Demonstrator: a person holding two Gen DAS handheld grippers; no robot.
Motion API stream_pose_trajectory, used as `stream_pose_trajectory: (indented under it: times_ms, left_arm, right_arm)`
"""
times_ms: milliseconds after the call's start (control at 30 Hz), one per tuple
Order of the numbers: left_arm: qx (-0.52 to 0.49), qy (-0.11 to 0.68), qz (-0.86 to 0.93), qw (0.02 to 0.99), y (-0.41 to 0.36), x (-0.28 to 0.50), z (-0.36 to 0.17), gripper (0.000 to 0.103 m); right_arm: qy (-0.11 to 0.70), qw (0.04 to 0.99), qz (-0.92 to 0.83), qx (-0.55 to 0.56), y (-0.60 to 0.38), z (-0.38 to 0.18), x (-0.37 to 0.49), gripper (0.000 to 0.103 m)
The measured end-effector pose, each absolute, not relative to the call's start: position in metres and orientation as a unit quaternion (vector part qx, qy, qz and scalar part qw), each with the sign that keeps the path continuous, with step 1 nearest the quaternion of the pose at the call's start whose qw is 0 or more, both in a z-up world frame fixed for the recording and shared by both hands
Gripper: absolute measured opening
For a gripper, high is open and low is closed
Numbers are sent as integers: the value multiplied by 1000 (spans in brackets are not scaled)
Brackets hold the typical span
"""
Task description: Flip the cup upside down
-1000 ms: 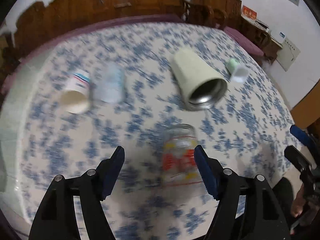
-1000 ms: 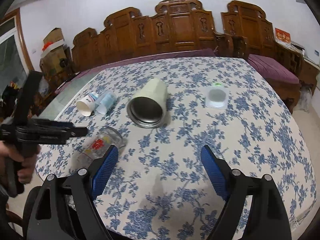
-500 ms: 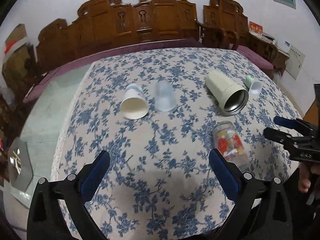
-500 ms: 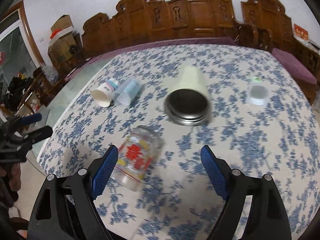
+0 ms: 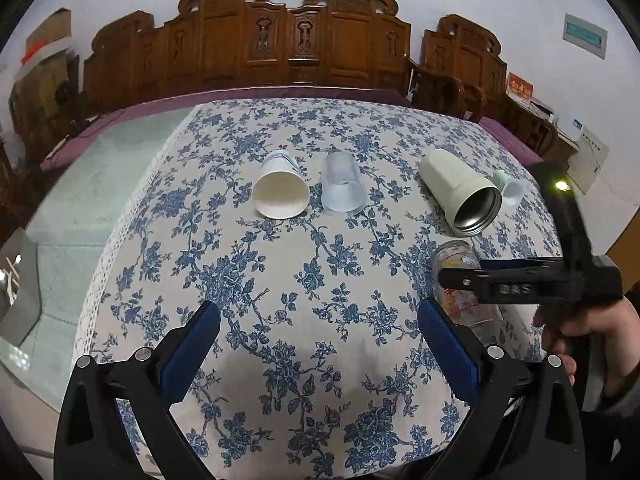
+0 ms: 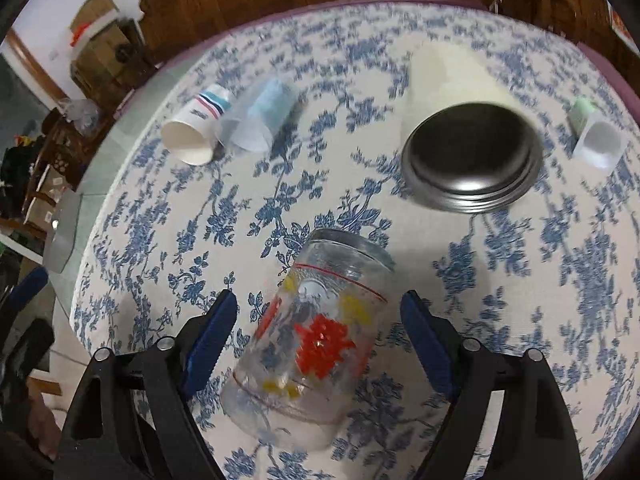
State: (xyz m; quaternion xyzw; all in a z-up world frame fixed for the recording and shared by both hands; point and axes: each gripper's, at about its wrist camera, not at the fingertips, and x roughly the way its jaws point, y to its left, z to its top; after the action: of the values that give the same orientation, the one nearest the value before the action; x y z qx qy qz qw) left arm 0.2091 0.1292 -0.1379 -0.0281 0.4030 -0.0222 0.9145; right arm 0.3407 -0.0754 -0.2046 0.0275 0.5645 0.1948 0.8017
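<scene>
A clear glass cup with red and yellow print (image 6: 316,332) lies on its side on the blue-flowered tablecloth (image 6: 160,216). My right gripper (image 6: 318,322) is open, its two blue fingers either side of the cup and apart from it. In the left wrist view the same cup (image 5: 464,292) lies at the right, partly hidden by the right gripper (image 5: 460,274) above it. My left gripper (image 5: 318,330) is open and empty above the near part of the table.
Also on their sides: a white paper cup (image 5: 280,192), a clear plastic cup (image 5: 342,188), a cream steel tumbler (image 5: 460,196) and a small green-white cup (image 5: 510,188). Carved wooden chairs (image 5: 288,44) stand behind. The table edge is near at left.
My right gripper has moved down and forward over the glass cup, which now sits between its fingers. My left gripper has pulled back and turned a little left.
</scene>
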Motion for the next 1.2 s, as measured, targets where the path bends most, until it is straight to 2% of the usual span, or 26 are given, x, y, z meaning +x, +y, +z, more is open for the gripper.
stream_pose_trajectory:
  times_ms: [67, 467, 500, 533, 733, 1200]
  left_arm:
    - [-29, 400, -22, 916, 129, 209, -136, 95]
    - [-34, 399, -31, 916, 128, 209, -135, 95]
    - [-34, 400, -31, 915, 128, 209, -136, 95]
    - [-35, 401, -31, 915, 128, 209, -136, 95]
    - [-35, 405, -33, 913, 129, 209, -139, 95]
    - [-31, 404, -44, 913, 118, 206, -135, 95]
  right_arm:
    - [575, 798, 179, 16, -70, -208, 346, 78]
    - [616, 771, 160, 28, -68, -225, 364, 77]
    - [616, 771, 159, 31, -69, -226, 366, 76]
    - [616, 771, 156, 32, -70, -227, 367, 69]
    - [615, 768, 172, 49, -77, -227, 364, 60]
    - [516, 826, 228, 6, -103, -172, 317, 59]
